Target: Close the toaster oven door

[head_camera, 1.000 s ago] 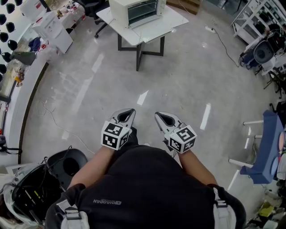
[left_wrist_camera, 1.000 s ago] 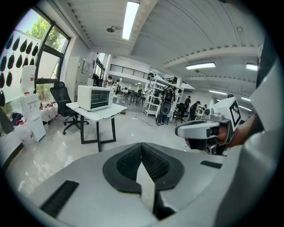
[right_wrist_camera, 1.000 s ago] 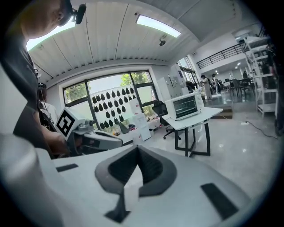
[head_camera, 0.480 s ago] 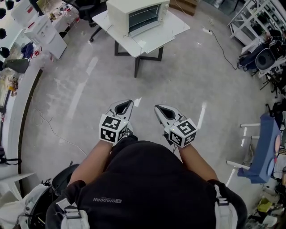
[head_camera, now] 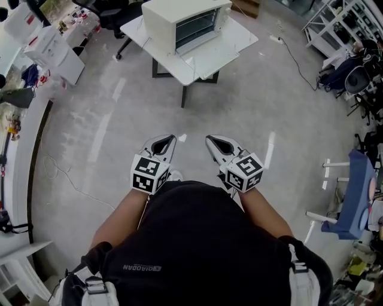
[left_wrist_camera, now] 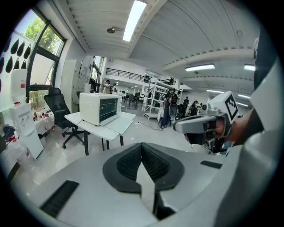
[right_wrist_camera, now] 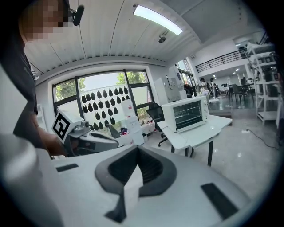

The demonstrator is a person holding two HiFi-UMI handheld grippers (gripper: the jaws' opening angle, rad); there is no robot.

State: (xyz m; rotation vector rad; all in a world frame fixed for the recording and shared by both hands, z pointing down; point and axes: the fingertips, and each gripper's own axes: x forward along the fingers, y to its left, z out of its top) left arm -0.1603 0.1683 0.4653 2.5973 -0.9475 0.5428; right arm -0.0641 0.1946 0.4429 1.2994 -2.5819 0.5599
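Grey polished concrete floor (head_camera: 251, 113) lies between me and the white desk (head_camera: 230, 43), which stands well apart from both my grippers, up at the top of the head view. The cream-white toaster oven (head_camera: 185, 21) sits on the desk's far-left part, its glass front facing a bare stretch of desktop toward the near-right edge. Wire racks show through the glass, but from here I cannot tell whether the door is fully shut. A black office chair (head_camera: 114, 9) stands just beyond the desk's left corner. I hold my left gripper (head_camera: 167, 141) and my right gripper (head_camera: 215, 142) side by side in front of my chest, close but apart, both pointing toward the desk. In its own view, my left gripper's ribbed black pads (left_wrist_camera: 153, 162) meet at the tips with nothing between them. My right gripper's pads (right_wrist_camera: 148, 168) are likewise pressed together and empty. Each gripper carries a cube with black-and-white square markers (head_camera: 148, 174); these bear no letters. The only readable print is QIAODAN (head_camera: 142, 268) in grey on my black top, seen upside down. A thin cable (head_camera: 72, 182) trails across the floor at the left.
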